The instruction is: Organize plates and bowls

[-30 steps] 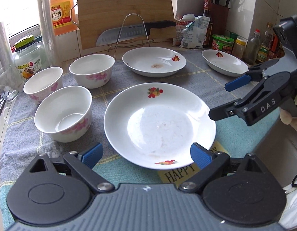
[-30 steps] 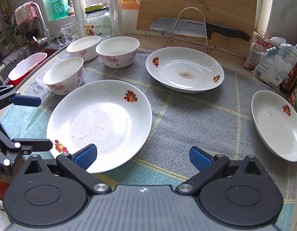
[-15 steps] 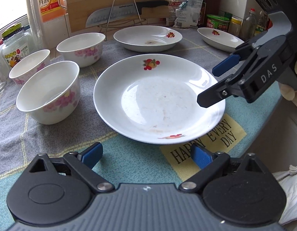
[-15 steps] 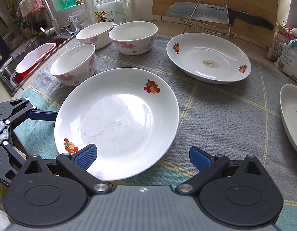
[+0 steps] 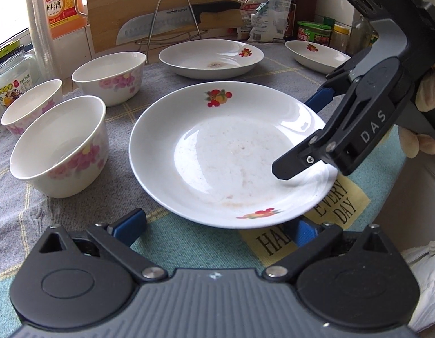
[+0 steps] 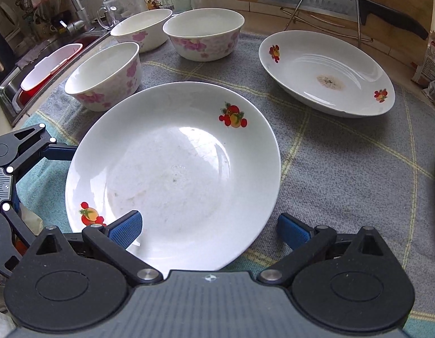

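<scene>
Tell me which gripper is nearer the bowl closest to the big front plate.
Left. The left gripper sits at the plate's near edge, beside the bowl; the right gripper is over the plate's far side.

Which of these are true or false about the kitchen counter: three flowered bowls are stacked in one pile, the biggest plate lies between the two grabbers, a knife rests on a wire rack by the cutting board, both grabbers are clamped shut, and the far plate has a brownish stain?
1. The three bowls are stacked. False: the three bowls stand apart on the cloth.
2. The near plate lies between the two grippers. True: the left gripper and the right gripper face it from different sides.
3. A knife rests on a wire rack by the cutting board. True.
4. Both grippers are clamped shut. False: both stand open, holding nothing.
5. The far plate has a brownish stain. True.
</scene>
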